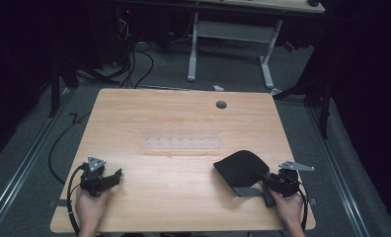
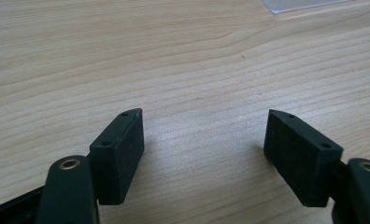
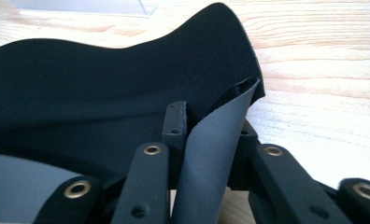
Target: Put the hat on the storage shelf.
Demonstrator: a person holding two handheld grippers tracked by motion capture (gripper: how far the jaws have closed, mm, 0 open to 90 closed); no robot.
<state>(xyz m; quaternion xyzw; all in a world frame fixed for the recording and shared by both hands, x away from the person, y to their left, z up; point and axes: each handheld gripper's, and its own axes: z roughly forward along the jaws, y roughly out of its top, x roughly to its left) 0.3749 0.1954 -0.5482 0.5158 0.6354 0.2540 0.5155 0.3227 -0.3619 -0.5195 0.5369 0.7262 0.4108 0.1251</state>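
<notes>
Setting: lab or test room, dark. Light wooden table [image 1: 183, 118] with round cable hole [image 1: 221, 104] on grey carpet floor [image 1: 292, 123]. Black cables [image 1: 134, 64] trail across floor toward equipment with red light [image 1: 127, 11]. Second desk on white metal legs [image 1: 267, 59] behind.

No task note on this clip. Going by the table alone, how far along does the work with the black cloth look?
Early, it seems. Done: the right gripper has pinched an edge of the black cloth, its grey underside turned up between the jaws. In hand: that lifted edge, the rest lying on the table. Left: the left gripper sits open over bare wood, and the clear plastic sheet looks untouched. The goal itself I cannot tell.
</notes>
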